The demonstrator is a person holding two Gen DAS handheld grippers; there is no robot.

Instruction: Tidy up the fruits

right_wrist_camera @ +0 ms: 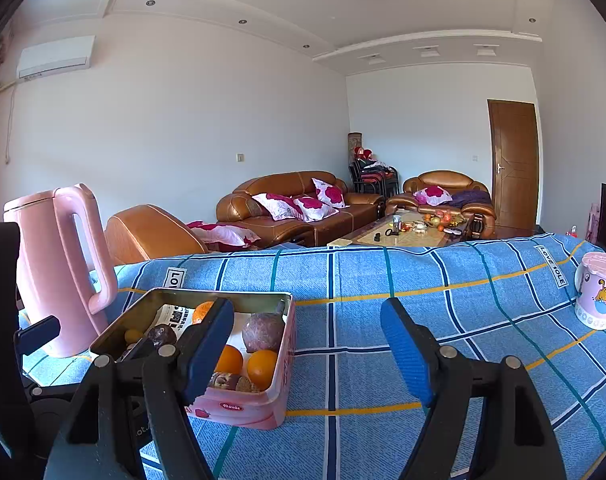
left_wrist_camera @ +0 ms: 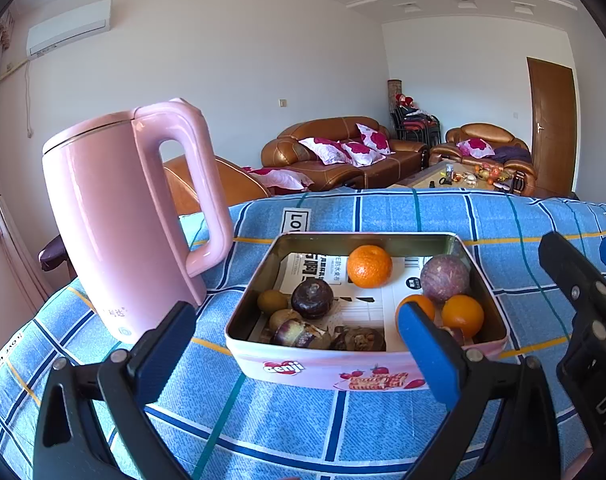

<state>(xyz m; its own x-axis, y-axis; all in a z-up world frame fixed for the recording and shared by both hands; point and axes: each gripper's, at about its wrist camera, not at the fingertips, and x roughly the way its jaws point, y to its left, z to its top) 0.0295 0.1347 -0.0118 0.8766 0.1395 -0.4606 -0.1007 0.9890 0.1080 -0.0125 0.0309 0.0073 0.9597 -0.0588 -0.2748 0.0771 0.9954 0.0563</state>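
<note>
A pink tin box (left_wrist_camera: pixel 327 370) sits on the blue checked tablecloth (left_wrist_camera: pixel 287 432). In it lie an orange (left_wrist_camera: pixel 369 266), two more oranges (left_wrist_camera: pixel 462 314), a purple passion fruit (left_wrist_camera: pixel 445 278), a dark mangosteen (left_wrist_camera: pixel 311 298) and several small brownish fruits (left_wrist_camera: pixel 287 322). My left gripper (left_wrist_camera: pixel 299 354) is open and empty, just in front of the tin's near wall. My right gripper (right_wrist_camera: pixel 309 354) is open and empty, to the right of the tin (right_wrist_camera: pixel 255 408), with its left finger (right_wrist_camera: pixel 207 344) in front of the fruit. The right gripper also shows at the right edge of the left wrist view (left_wrist_camera: pixel 583 304).
A pink electric kettle (left_wrist_camera: pixel 127 216) stands left of the tin, close to the left finger. A pink cartoon cup (right_wrist_camera: pixel 597 290) stands at the far right of the table. Sofas (left_wrist_camera: pixel 343 152) and a coffee table (right_wrist_camera: pixel 407 232) lie beyond the table's far edge.
</note>
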